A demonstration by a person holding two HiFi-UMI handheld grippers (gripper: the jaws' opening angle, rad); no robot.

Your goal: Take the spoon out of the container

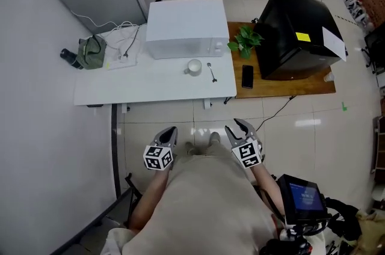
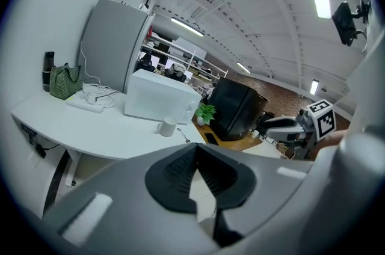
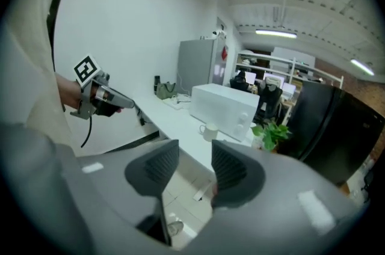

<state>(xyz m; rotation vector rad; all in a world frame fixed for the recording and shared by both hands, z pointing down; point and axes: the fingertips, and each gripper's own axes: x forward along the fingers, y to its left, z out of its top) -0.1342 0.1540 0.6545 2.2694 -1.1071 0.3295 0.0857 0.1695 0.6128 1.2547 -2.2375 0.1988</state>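
A white mug (image 1: 194, 67) stands on the white table (image 1: 120, 88) in front of the microwave. The metal spoon (image 1: 212, 71) lies flat on the table just right of the mug, outside it. Both grippers are held low and close to the person's body, far from the table. My left gripper (image 1: 170, 130) has its fingertips together, with nothing between them (image 2: 195, 148). My right gripper (image 1: 237, 125) stands open and empty, with a clear gap between its pads (image 3: 195, 154). The mug (image 2: 168, 126) and spoon (image 2: 184, 136) show small in the left gripper view.
A white microwave (image 1: 187, 27) sits at the table's back, with a green bag (image 1: 91, 52) and cables at the left. On the adjoining wooden table (image 1: 271, 86) are a plant (image 1: 243, 41), a phone (image 1: 247, 76) and a large black box (image 1: 299, 34). Tiled floor lies between me and the table.
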